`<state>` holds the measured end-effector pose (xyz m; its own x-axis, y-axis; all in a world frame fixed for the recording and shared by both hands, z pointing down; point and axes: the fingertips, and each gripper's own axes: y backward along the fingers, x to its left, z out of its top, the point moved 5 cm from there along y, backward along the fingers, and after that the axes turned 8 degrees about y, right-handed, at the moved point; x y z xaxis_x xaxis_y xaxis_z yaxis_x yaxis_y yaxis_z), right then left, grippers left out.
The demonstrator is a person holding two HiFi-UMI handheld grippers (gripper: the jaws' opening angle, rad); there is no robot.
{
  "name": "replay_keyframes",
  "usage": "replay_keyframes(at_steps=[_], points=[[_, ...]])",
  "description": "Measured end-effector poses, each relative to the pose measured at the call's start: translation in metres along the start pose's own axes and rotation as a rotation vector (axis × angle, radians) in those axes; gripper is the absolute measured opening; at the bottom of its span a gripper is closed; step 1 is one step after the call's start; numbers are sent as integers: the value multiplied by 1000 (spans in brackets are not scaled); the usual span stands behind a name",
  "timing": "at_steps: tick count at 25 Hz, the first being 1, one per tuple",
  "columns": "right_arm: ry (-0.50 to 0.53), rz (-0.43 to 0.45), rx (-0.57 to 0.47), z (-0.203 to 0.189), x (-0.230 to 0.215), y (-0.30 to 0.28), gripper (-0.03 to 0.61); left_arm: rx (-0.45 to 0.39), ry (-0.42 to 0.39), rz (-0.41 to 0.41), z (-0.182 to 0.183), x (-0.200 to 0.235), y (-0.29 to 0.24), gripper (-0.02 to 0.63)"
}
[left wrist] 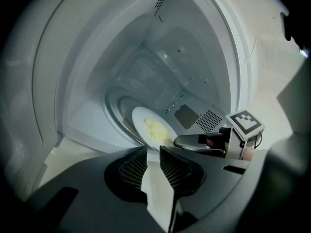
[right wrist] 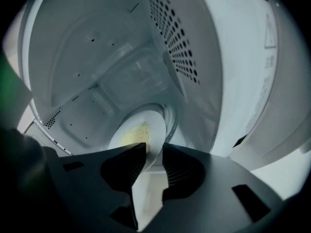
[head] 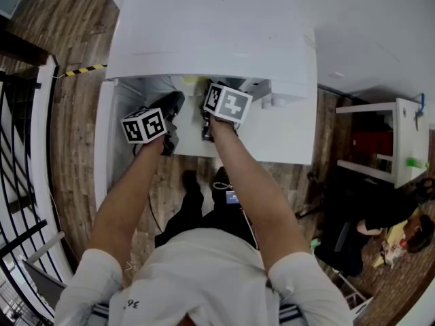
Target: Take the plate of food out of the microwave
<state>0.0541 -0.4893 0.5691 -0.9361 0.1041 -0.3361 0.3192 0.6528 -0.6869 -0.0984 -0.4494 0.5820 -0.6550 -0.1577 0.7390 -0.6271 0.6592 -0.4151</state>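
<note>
1. Head view: a person leans over a white microwave [head: 211, 32] that stands on a white counter [head: 285, 138], with both arms reaching into its open front. The left hand-held gripper [head: 173, 107] and the right hand-held gripper [head: 224, 104] sit side by side in the opening. The microwave's top hides their tips. A black railing [head: 20, 182] runs along the left, a white shelf [head: 401, 141] stands at the right, and another person [head: 401, 236] is low beside it.
2. Left gripper view: the plate [left wrist: 146, 123] with yellow food [left wrist: 155, 129] lies on the glass turntable [left wrist: 116, 115] inside the cavity. Its near rim runs between the left jaws, which clamp it. The right hand-held gripper reaches in just beside, at the plate's right edge.
3. Right gripper view: the right jaws are closed on the plate's near rim. The perforated side wall [right wrist: 175, 38] rises close on the right.
</note>
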Motion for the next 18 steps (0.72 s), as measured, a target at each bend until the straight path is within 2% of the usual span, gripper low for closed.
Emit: replay_keyframes(at_steps=[4, 8, 10, 15, 18], points=[[-42, 17, -6, 0, -2, 5, 98, -11, 19, -25, 0, -2, -1, 63], [-84, 41, -6, -1, -5, 9, 84, -50, 117, -70, -5, -3, 3, 65], [-94, 50, -5, -1, -6, 11, 81, -50, 144, -82, -11, -4, 4, 107], [-132, 62, 1, -6, -13, 15, 81, -43, 169, -86, -12, 0, -1, 138], [-143, 56, -1, -6, -18, 18, 81, -48, 183, -142, -6, -5, -5, 138]])
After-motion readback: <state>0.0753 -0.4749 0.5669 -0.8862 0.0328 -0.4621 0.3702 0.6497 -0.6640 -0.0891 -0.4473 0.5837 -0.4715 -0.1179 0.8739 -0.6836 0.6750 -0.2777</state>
